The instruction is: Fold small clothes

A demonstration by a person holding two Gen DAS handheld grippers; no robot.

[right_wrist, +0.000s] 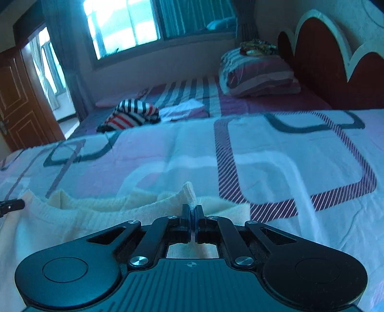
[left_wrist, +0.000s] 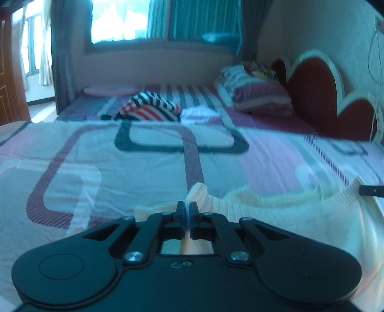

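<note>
A cream knitted garment (left_wrist: 300, 216) lies on the patterned bedspread (left_wrist: 120, 168) and is held up between both grippers. My left gripper (left_wrist: 188, 211) is shut on one edge of it, a fold of fabric sticking up between the fingers. My right gripper (right_wrist: 193, 213) is shut on another edge of the cream garment (right_wrist: 72, 216). The right gripper's tip shows at the right edge of the left wrist view (left_wrist: 370, 190); the left gripper's tip shows at the left edge of the right wrist view (right_wrist: 12, 206).
A striped garment (left_wrist: 151, 106) and a folded white cloth (left_wrist: 200, 115) lie further up the bed. Folded bedding (left_wrist: 254, 91) sits by the red headboard (left_wrist: 319, 91). A window (left_wrist: 144, 19) and a wooden door (right_wrist: 21, 100) are beyond.
</note>
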